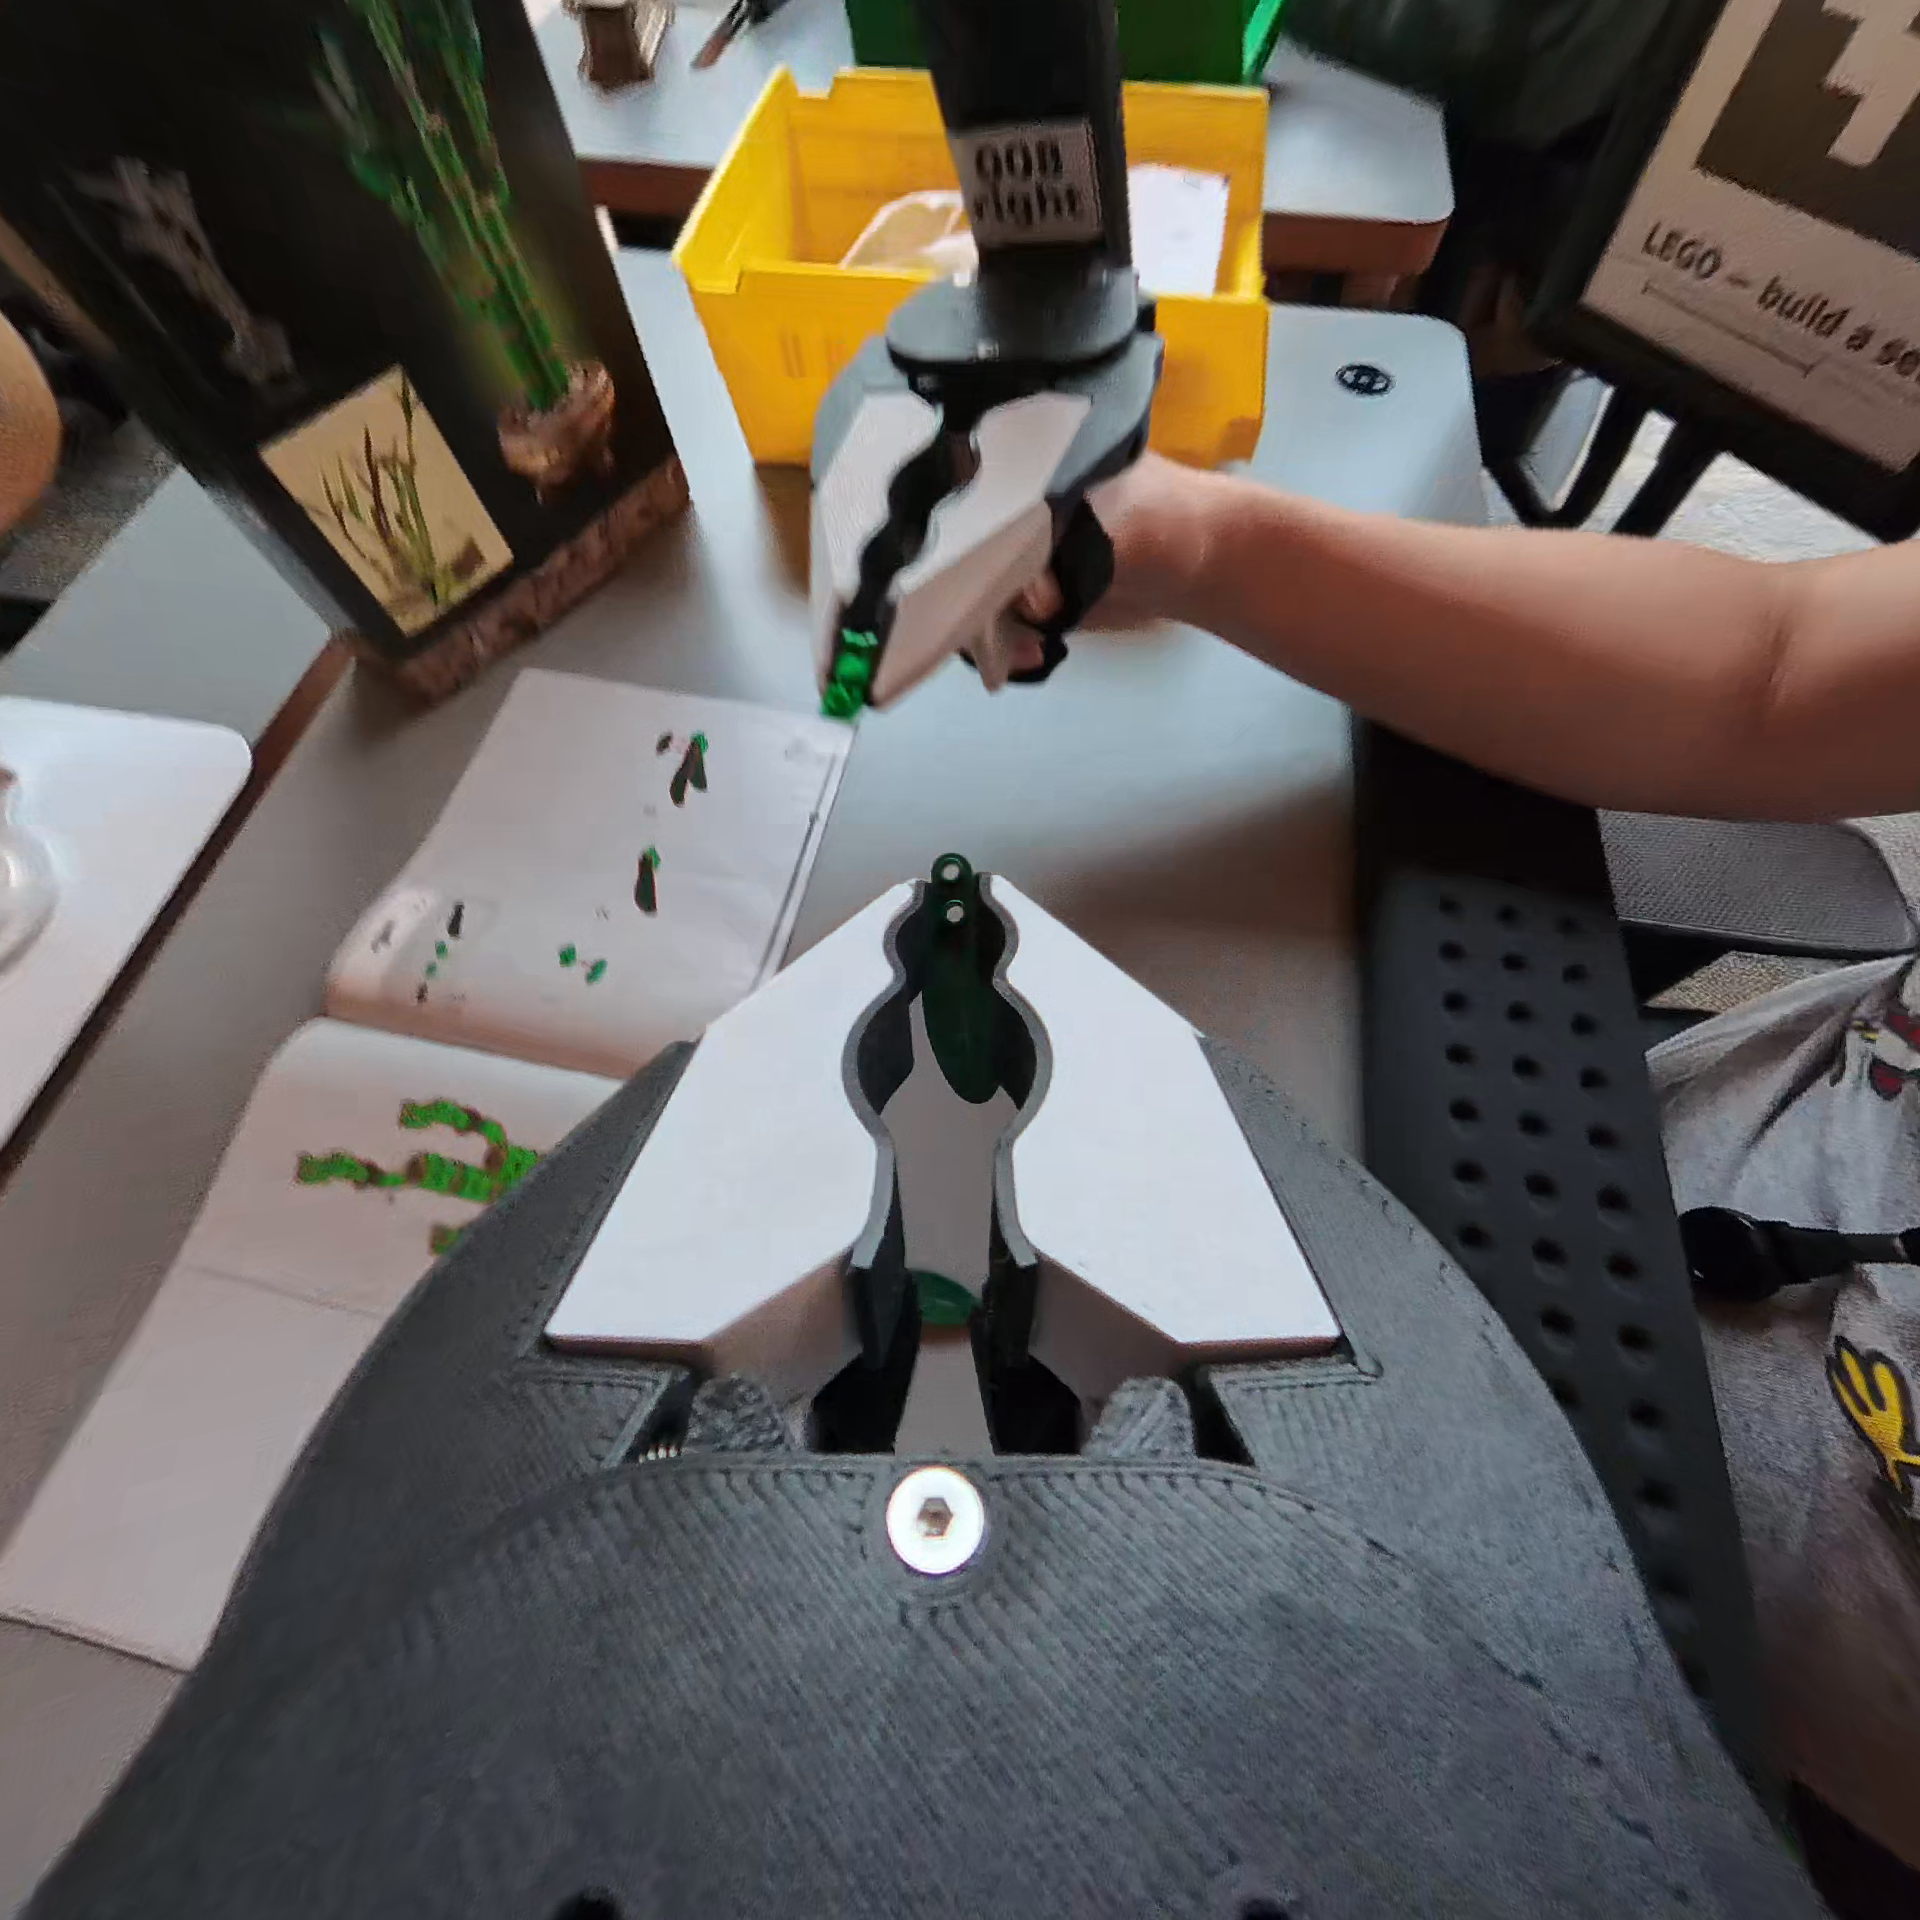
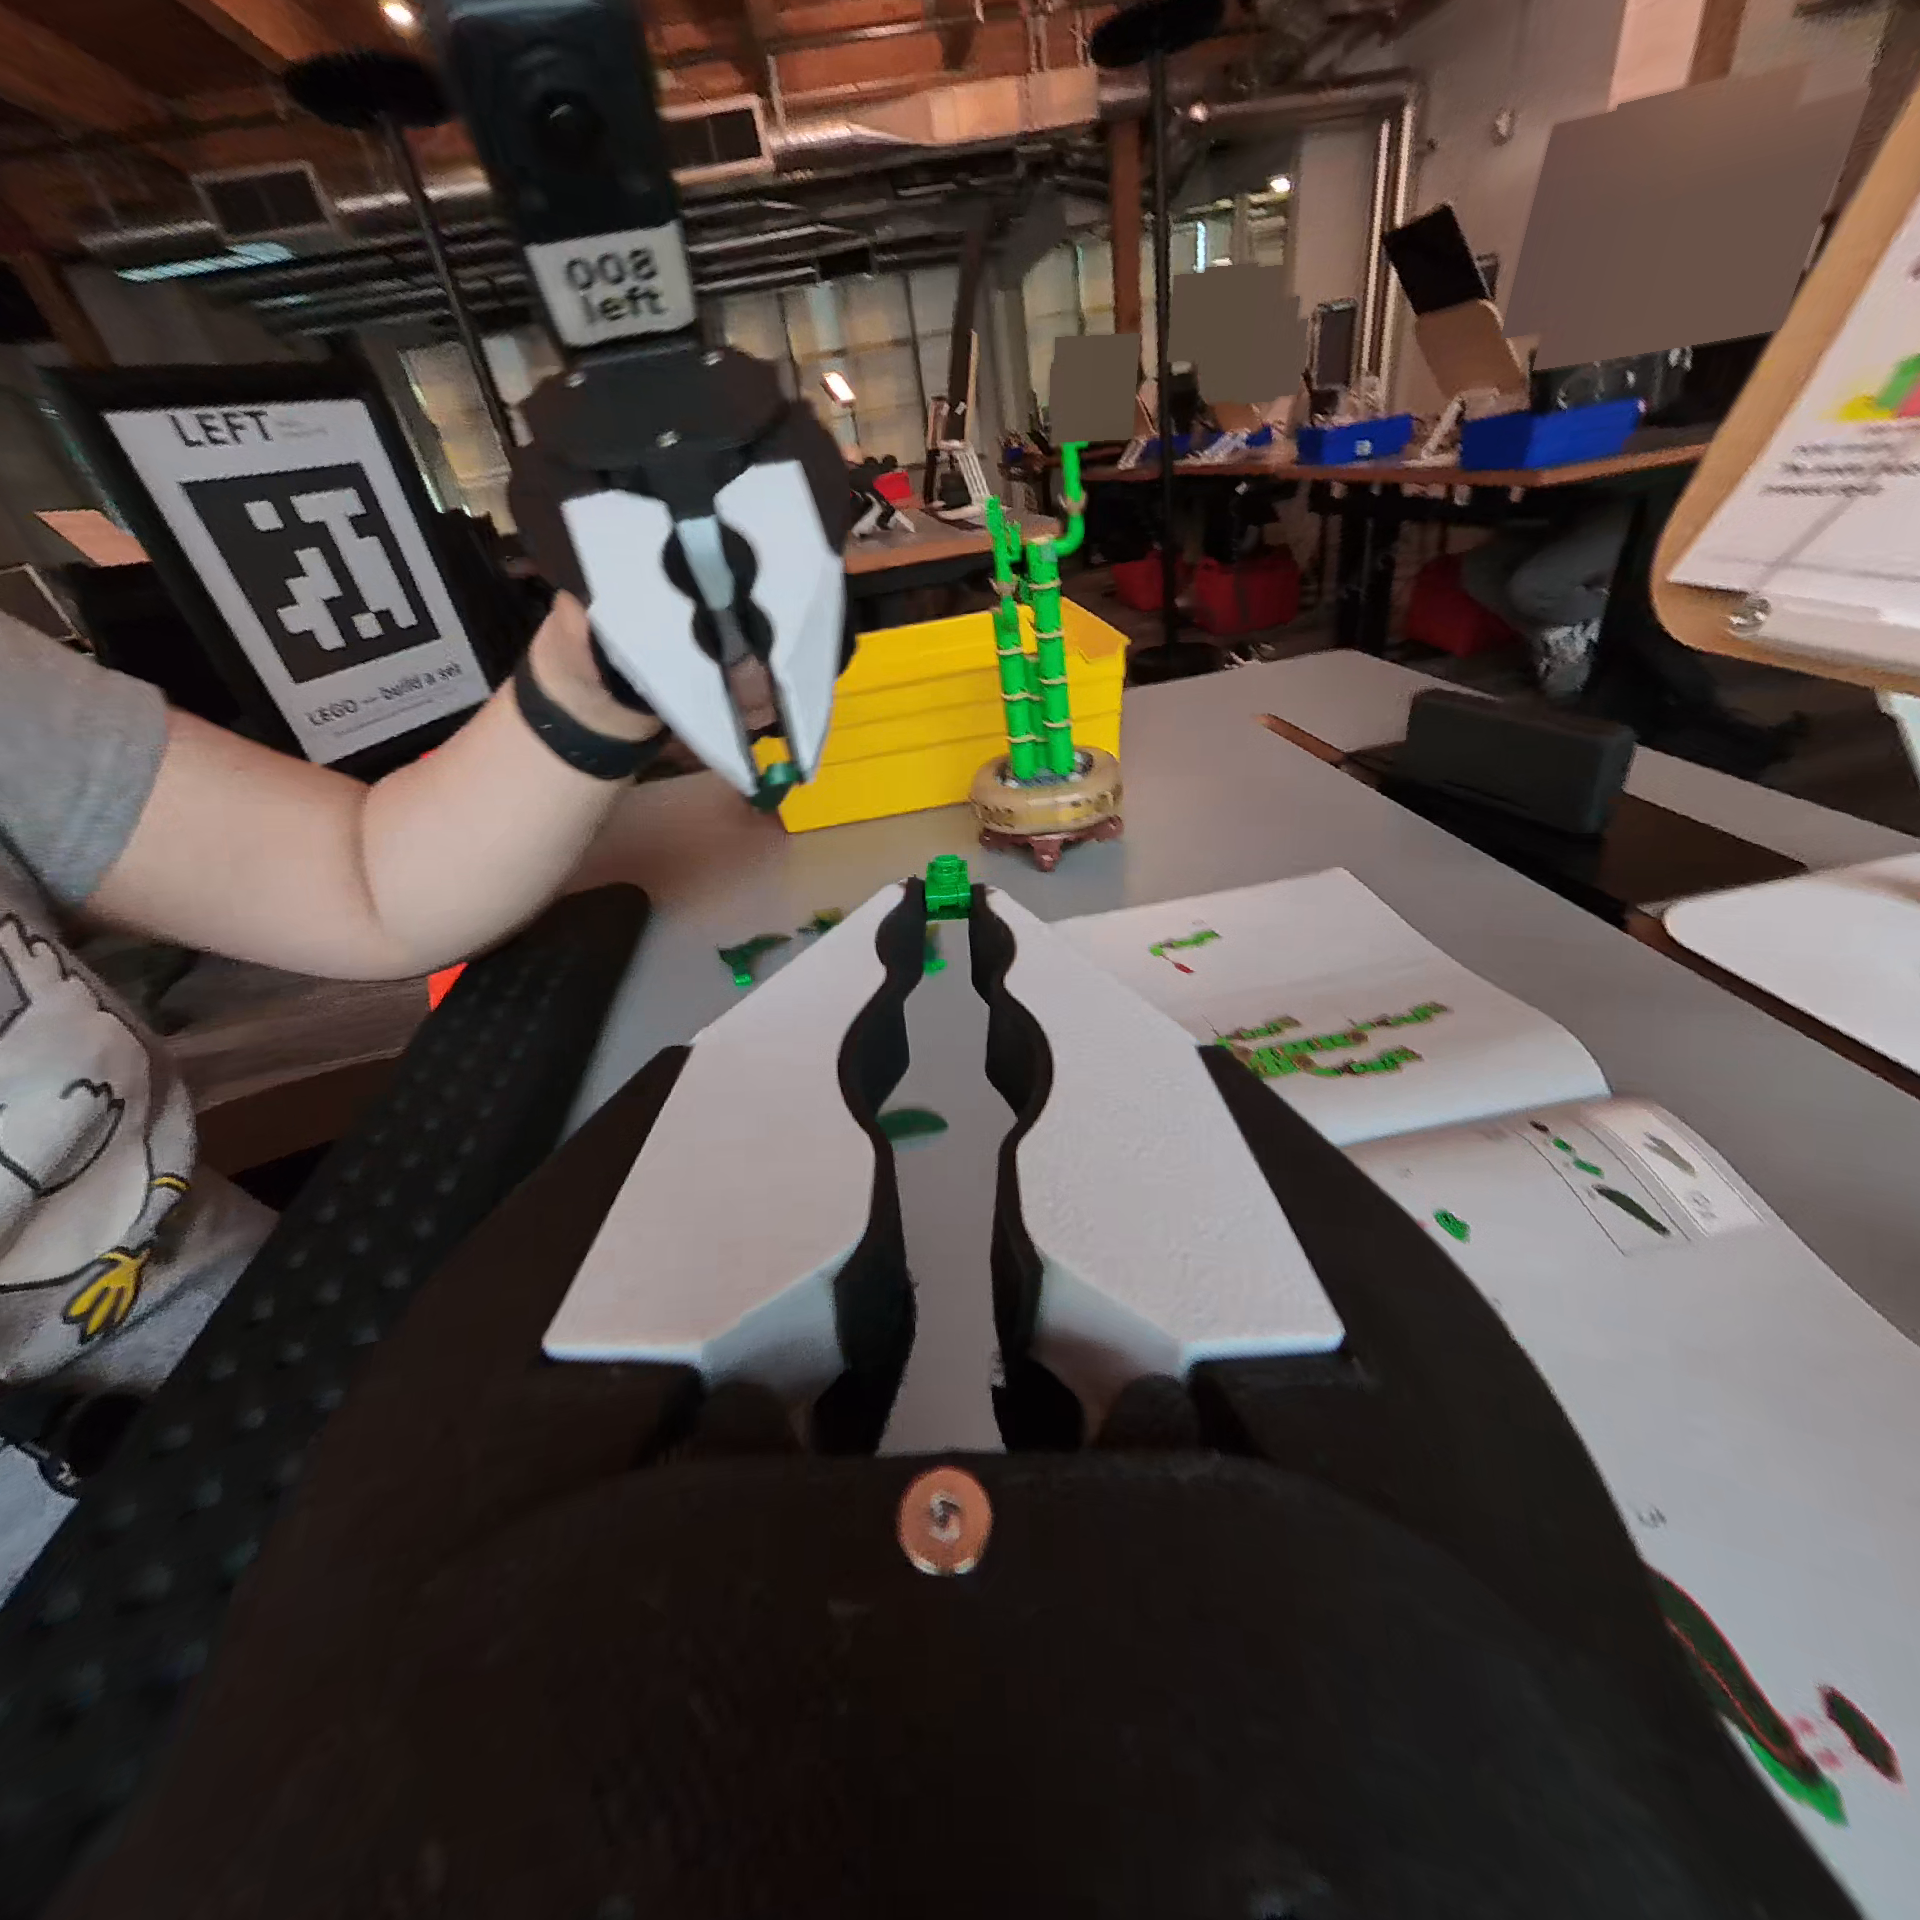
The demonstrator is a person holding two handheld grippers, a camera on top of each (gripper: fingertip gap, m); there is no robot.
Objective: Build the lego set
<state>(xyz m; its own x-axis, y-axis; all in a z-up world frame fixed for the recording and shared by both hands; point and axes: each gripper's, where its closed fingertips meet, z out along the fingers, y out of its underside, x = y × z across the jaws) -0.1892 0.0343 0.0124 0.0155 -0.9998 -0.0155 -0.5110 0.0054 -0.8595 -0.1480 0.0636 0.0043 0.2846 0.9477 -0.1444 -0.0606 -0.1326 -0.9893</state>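
Observation:
My left gripper (image 1: 951, 883) is shut on a dark green leaf piece (image 1: 961, 997) that runs back between its fingers. It also shows in the right wrist view (image 2: 771, 784), held above the table at upper left. My right gripper (image 2: 948, 896) is shut on a small bright green piece (image 2: 948, 883). It shows in the left wrist view (image 1: 854, 681) above the open instruction booklet (image 1: 623, 862). The partly built bamboo model (image 2: 1044, 675) stands upright in its tan pot on the table, beyond my right gripper. Loose dark green leaf pieces (image 2: 753, 951) lie on the table near the right fingertips.
A yellow bin (image 1: 790, 260) stands at the table's far side, behind the model (image 2: 925, 727). The set's black box (image 1: 343, 343) stands at the left. The open booklet (image 2: 1351, 997) lies to the right. A black perforated chair arm (image 1: 1507, 1091) runs along the table edge. A dark box (image 2: 1517, 758) sits farther right. My hands' fingertips stand some 6 centimeters from each other.

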